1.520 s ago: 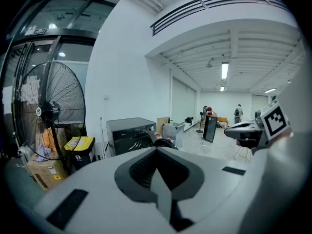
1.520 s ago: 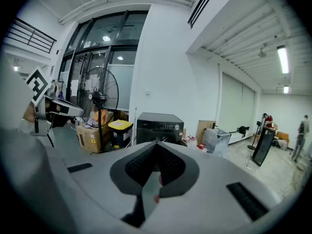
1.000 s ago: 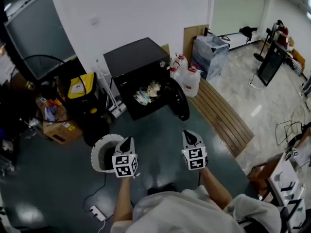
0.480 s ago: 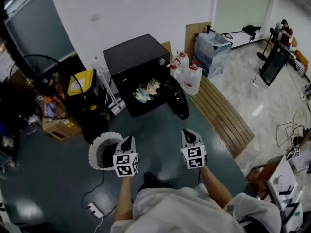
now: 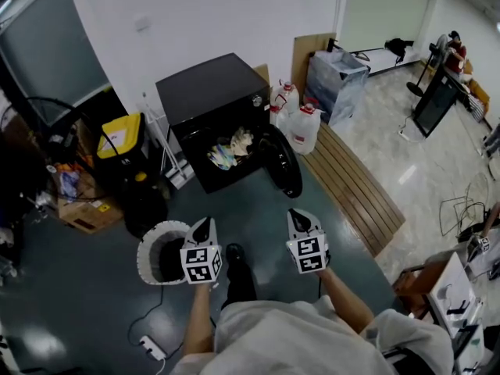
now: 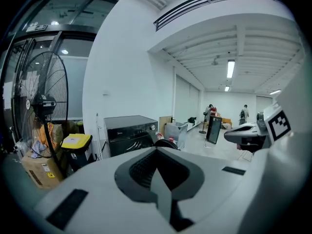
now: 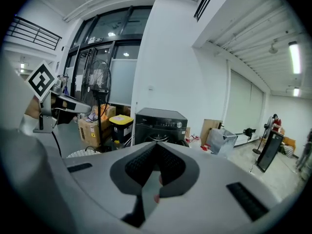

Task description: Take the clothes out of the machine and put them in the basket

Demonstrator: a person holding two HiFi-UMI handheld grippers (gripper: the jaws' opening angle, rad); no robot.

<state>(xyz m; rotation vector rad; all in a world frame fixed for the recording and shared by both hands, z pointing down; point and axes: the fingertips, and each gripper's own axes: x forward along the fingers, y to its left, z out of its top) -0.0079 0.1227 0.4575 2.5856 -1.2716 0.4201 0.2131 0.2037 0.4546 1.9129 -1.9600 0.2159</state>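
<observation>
Clothes [image 5: 229,148] sit in a pale tangle inside the mouth of the black machine [image 5: 207,92], upper centre of the head view, none of them out. Over at the left edge there's a cardboard box [image 5: 82,213], then a yellow-lidded bin [image 5: 119,135] packed close against the machine's left side, so that flank is tight. Lower left, the white basket [image 5: 150,244] stands on the dark floor [image 5: 94,303], rim up, its right edge hidden behind the left gripper [image 5: 203,226]. That gripper's jaws are pressed together with nothing between them. Between the basket and the machine front there's a bare stretch of floor, open for moving. The round door [image 5: 283,161] hangs swung out to the right of the opening, its edge jutting toward the lower frame. The right gripper [image 5: 298,217] hangs below it, jaws closed tight and empty. Further right, white jugs [image 5: 305,127] crowd the machine's corner, and a slatted wooden platform [image 5: 355,190] borders the dark floor.
</observation>
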